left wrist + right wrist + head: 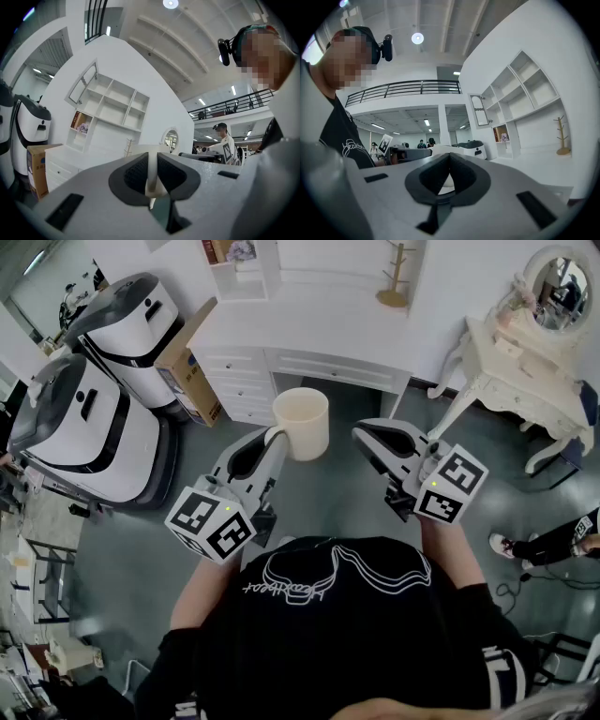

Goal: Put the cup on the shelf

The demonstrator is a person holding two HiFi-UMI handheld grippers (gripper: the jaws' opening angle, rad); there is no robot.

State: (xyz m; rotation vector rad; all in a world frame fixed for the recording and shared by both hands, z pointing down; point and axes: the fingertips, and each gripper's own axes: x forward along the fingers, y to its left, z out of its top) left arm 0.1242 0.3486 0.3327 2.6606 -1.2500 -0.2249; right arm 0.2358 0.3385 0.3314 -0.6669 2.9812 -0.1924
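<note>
A cream cup (301, 422) hangs in the air in front of the white desk (309, 334). My left gripper (265, 442) is shut on the cup's handle (151, 172), which stands upright between the dark pads. The cup's rim (140, 150) shows just beyond the jaws. To the cup's right my right gripper (368, 433) is shut with nothing in it, and its tips meet (449, 157). The white shelf unit (110, 111) rises over the desk, mostly bare, with books in one lower-left compartment (80, 123). The right gripper view also has the shelf unit (525, 89).
Two white robots (94, 399) and a cardboard box (192, 371) stand left of the desk. A white vanity table with a round mirror (525, 343) is at the right. A small wooden stand (396, 277) sits on the desk. Someone's leg (558, 540) shows at the far right.
</note>
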